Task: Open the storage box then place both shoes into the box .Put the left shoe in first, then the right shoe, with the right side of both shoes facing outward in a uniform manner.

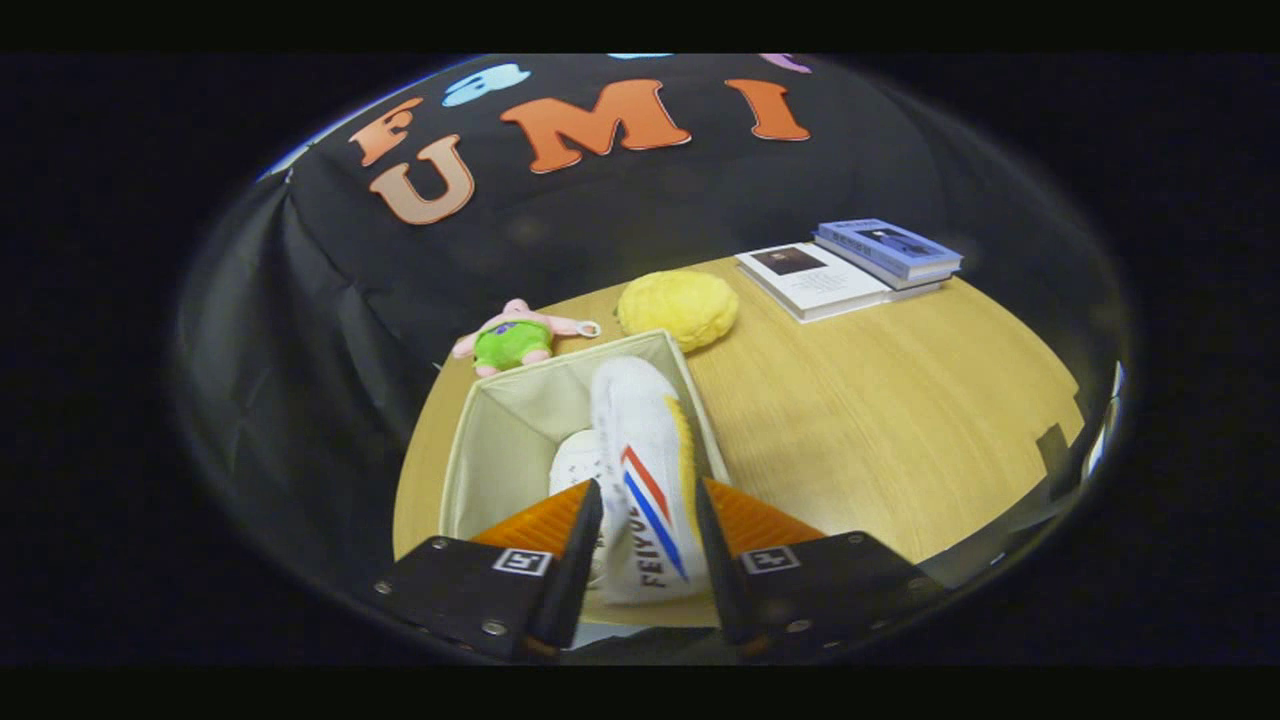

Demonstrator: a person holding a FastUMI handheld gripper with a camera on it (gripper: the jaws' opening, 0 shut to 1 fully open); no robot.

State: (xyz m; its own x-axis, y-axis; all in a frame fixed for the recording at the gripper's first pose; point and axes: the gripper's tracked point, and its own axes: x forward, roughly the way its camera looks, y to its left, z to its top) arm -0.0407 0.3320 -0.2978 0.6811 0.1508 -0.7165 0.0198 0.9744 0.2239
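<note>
— Since the wooden table [900, 420] carries everything, what stands on it?

— A cream fabric storage box [500, 440] with its top open. All else I place from that box.

— What is inside the box?

— Two white shoes. The right-hand shoe [645, 470] lies on its side along the box's right wall, with red and blue stripes and a yellow sole edge showing. The second shoe [578, 462] sits lower in the box, just left of the striped one and partly hidden by it.

— And beyond the box?

— Well off past its far right corner lie two books: a white book [815, 280] flat on the table, and a blue book [888, 248] touching its right side and partly on top. A yellow plush cushion [678, 308] rests just behind the box's far right corner. A small pink and green plush toy [512, 338] lies just behind the box's far left corner.

— What of the gripper [648, 530]?

— It hangs over the near side of the box. Its two fingers stand moderately apart on either side of the striped shoe's heel end. The right finger [715, 550] appears to be against the shoe; whether the left finger [580, 550] presses on it, I cannot tell.
</note>
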